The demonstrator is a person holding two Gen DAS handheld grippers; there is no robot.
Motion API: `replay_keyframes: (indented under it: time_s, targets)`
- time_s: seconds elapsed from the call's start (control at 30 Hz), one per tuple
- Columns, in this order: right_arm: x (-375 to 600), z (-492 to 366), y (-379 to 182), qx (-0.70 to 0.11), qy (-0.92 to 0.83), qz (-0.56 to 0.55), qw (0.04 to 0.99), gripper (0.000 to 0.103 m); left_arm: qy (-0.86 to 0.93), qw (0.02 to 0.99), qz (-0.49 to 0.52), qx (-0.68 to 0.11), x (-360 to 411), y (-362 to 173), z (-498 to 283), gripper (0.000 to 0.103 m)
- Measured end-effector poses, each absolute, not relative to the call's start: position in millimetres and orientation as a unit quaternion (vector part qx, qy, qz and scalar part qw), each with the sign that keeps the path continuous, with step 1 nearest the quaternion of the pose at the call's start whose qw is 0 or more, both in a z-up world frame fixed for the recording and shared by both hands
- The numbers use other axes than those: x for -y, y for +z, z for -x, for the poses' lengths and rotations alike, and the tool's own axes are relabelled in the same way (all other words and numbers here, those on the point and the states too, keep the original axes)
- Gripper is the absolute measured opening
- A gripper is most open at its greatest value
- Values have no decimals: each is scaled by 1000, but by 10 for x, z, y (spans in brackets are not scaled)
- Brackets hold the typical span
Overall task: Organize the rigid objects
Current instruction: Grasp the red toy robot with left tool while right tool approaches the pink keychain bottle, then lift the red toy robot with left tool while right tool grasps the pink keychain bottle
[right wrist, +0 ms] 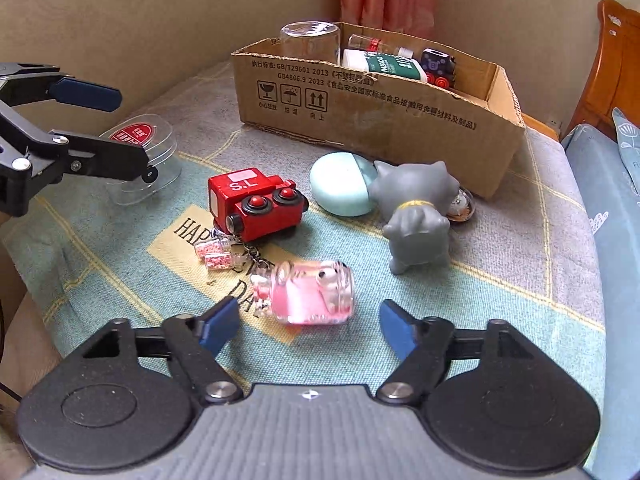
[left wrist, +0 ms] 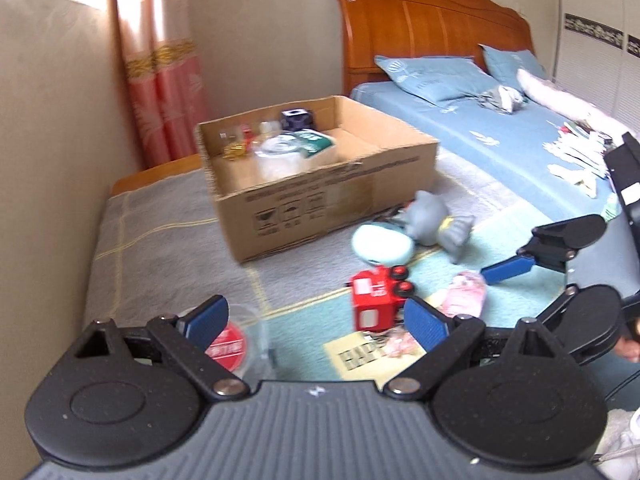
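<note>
A pink glass jar lies on its side on the blanket, just ahead of my right gripper, whose blue pads stand wide on either side without touching it. Beyond it are a red toy train, a keychain of tiny bottles, a mint oval case and a grey cat figurine. My left gripper is open, with a clear plastic tub with a red label by its left finger and the train near its right one. From the right wrist, the left gripper hovers over that tub.
An open cardboard box at the back holds a glass, a green-white bottle and a dark cube. A beige wall runs along the left. A bed with blue sheets and a wooden headboard lies to the right.
</note>
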State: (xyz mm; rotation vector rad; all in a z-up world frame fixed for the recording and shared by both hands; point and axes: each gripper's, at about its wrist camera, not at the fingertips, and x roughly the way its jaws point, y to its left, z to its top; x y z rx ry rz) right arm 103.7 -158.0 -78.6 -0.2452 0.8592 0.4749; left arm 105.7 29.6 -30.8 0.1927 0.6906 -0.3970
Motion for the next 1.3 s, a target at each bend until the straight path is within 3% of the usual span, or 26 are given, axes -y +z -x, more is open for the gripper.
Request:
replay_keyframes:
  time_s: [0.1,0.23,0.33,0.6,1.07,1.27,1.3]
  targets:
    - [1612,-1016,-832,-407,229,116,877,103,-206,909,-104,-347,-107,-369,-1110,88]
    - [1649,-982,-848,-394,240,117,880,103,-210,895,-115,-378,109,-483,-1235,66]
    - [1670,-935,-865,-381,245,116,884,103,-209,887,-111,-396,210,-579,-1336,65]
    - [1735,-891,-904,-359,258,114,890,103,-200,876,-97,-427,308,-778,-1512,50]
    - [1623,-959,-892,-359,280,123,882,103,-171,898,-70,-399,44,-477,-1637,48]
    - [1469,-1047,-834,-352,269,126,888,77,-171,899,-69,-396,51,-499,-1679,48]
    - [1470,-1053,-826,-351,268,124,889,67,-172,899,-71,-396,61,-508,-1692,48]
